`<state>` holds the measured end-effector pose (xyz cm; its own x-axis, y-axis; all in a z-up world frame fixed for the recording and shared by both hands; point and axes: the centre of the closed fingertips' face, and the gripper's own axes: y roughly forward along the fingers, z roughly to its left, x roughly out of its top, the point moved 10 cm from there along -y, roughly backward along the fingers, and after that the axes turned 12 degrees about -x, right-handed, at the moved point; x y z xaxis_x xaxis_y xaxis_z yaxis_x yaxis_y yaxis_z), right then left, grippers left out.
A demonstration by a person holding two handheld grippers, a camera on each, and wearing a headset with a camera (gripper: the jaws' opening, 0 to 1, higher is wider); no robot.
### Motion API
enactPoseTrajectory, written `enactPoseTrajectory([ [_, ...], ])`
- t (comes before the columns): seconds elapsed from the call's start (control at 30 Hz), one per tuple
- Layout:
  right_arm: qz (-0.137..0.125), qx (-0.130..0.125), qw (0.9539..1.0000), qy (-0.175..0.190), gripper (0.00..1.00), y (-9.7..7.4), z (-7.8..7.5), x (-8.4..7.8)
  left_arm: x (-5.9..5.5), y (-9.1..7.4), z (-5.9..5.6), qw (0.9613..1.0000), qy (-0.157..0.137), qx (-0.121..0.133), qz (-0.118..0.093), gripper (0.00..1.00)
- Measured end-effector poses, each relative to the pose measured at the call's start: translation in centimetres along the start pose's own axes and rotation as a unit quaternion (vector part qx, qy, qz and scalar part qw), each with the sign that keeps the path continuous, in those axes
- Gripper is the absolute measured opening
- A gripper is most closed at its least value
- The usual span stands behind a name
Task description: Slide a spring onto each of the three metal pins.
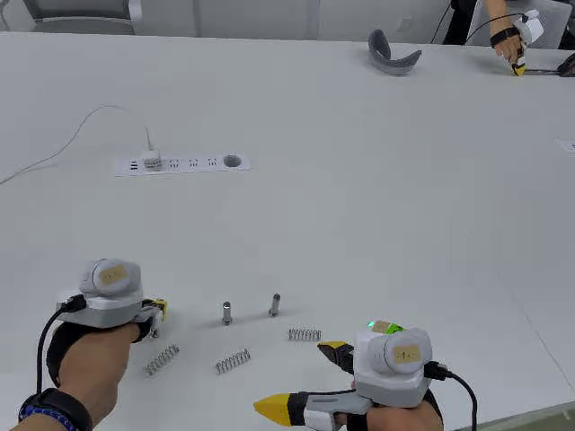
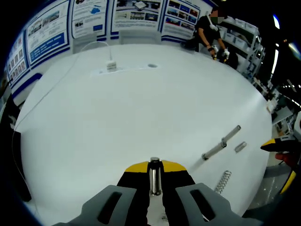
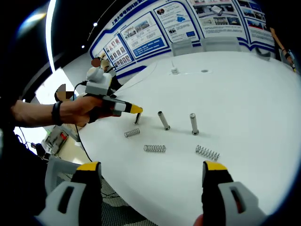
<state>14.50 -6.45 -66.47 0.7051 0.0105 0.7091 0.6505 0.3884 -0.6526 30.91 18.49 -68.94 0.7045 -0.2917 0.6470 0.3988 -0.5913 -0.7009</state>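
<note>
**A:** White matte table [image 1: 359,224], smooth and flat. Step in hand?

**B:** Looks like the very start: no spring on any pin yet. Left gripper [image 2: 155,165] clamped on a pin [image 2: 154,183], seemingly steadying it upright on the table.

**A:** And around the left gripper?

**B:** Beyond it toward the right gripper [image 1: 302,377], two more pins [image 1: 226,312], standing free. Nearest spring [image 1: 162,359] just beside the left gripper, second spring [image 1: 233,361] farther off, third spring [image 1: 305,335] farthest. Right gripper spread wide, holding nothing.

**A:** Next move?

**B:** Probably closing those wide jaws on the third spring, then lining its bore up over a pin top. Calls for a light pinch and a straight axis.

**A:** Materials?

**B:** Pins: plain grey metal cylinders, seemingly stepped at the foot. Springs: thin coiled wire, open-wound, likely squashy and prone to rolling or flicking away.
</note>
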Motion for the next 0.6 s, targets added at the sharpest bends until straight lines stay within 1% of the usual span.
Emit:
enactPoseTrajectory([
  [0.07,-0.001,0.0,1.0,0.001,0.9,0.0,0.0,0.0,-0.1,-0.3,0.0,1.0,0.001,0.001,-0.001,0.07],
  [0.17,-0.001,0.0,1.0,0.001,0.9,-0.1,0.1,0.0,-0.1,-0.8,-0.2,0.9999,0.014,0.005,0.002,0.07],
  [0.27,-0.002,0.0,1.0,0.001,0.9,-0.1,0.1,0.0,-0.3,-1.1,-0.2,0.9998,0.019,0.002,0.0,0.07],
  [0.47,-0.003,0.002,1.0,-0.002,0.9,-0.2,0.3,0.1,-0.5,-1.8,-0.2,0.9998,0.017,0.002,-0.006,0.07],
  [0.6,-0.002,0.003,1.0,-0.003,0.9,-0.2,0.3,0.1,-0.5,-2.0,-0.1,0.9998,0.019,0.002,-0.007,0.07],
])
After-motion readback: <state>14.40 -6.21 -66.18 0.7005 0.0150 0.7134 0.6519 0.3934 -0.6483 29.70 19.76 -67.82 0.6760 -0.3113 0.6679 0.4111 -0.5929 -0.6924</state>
